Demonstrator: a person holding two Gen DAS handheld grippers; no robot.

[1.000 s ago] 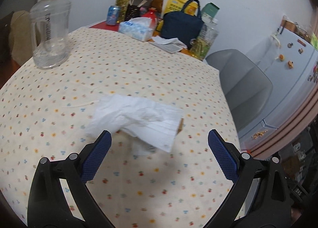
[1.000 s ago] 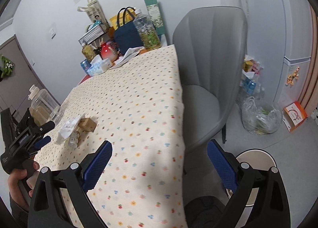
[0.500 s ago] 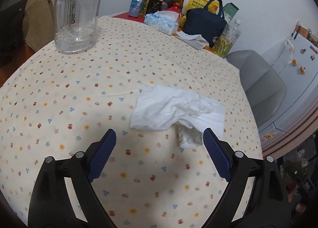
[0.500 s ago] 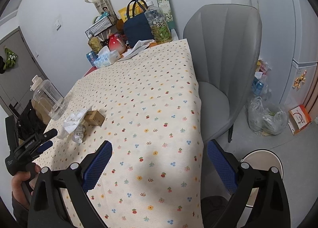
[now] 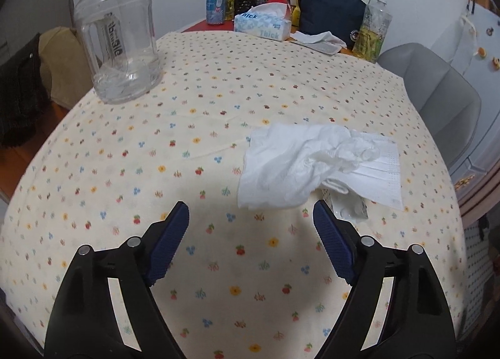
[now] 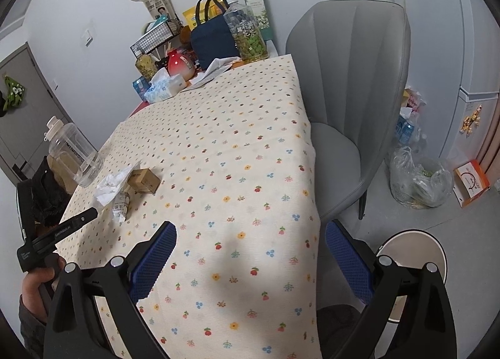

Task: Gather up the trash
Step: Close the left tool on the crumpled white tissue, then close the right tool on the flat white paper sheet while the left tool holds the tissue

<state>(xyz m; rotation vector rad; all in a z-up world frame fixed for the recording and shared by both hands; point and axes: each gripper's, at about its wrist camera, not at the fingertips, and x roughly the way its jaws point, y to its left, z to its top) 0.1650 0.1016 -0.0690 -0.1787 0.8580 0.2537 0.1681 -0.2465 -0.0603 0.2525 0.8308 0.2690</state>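
Both tongs empty: left tongs [image 5: 251, 224] wide apart, jaws just been closing a bit, nothing between them; right tongs [image 6: 251, 257] wide. Crumpled tissue [image 5: 290, 168] lies on worktop [image 5: 187, 127], just beyond left tongs, slightly right.

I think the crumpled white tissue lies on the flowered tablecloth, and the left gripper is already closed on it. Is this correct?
Not quite. The crumpled white tissue does lie on the flowered tablecloth, but the left gripper is not closed on it. The left wrist view shows its jaws apart, just short of the tissue, with only cloth between them. They have just been closing a little.
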